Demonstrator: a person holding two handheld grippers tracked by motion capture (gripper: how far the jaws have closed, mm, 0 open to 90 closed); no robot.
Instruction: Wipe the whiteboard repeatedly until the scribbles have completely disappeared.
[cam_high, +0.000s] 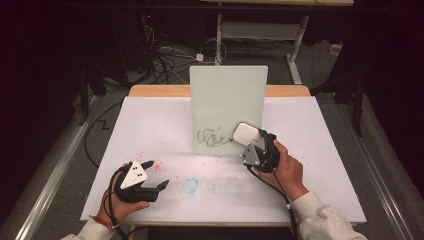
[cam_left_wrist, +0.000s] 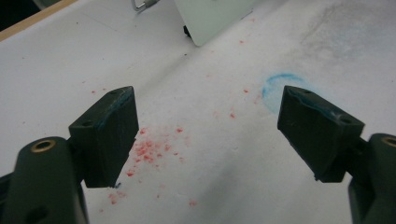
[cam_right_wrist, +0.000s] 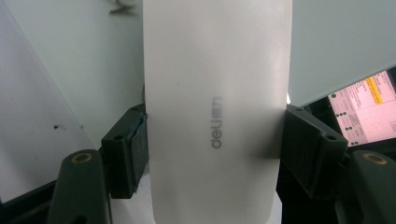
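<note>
At the left, the left gripper (cam_high: 152, 179) rests low on the white table sheet (cam_high: 150, 120) with its jaws spread wide and empty, over a scatter of red specks (cam_left_wrist: 149, 151), a blue ring smudge (cam_left_wrist: 280, 86) just beyond. It lies well apart from the upright whiteboard (cam_high: 227, 95). Further right, a black scribble (cam_high: 212, 136) marks the board's lower part. The right gripper (cam_high: 248, 141) clamps a white eraser (cam_right_wrist: 215, 93) across its width, the eraser's long axis running forward along the jaws toward the board. The eraser's front meets or nearly meets the board just right of the scribble, so a wipe would likely run leftward. The right hand is clearly the nearer.
</note>
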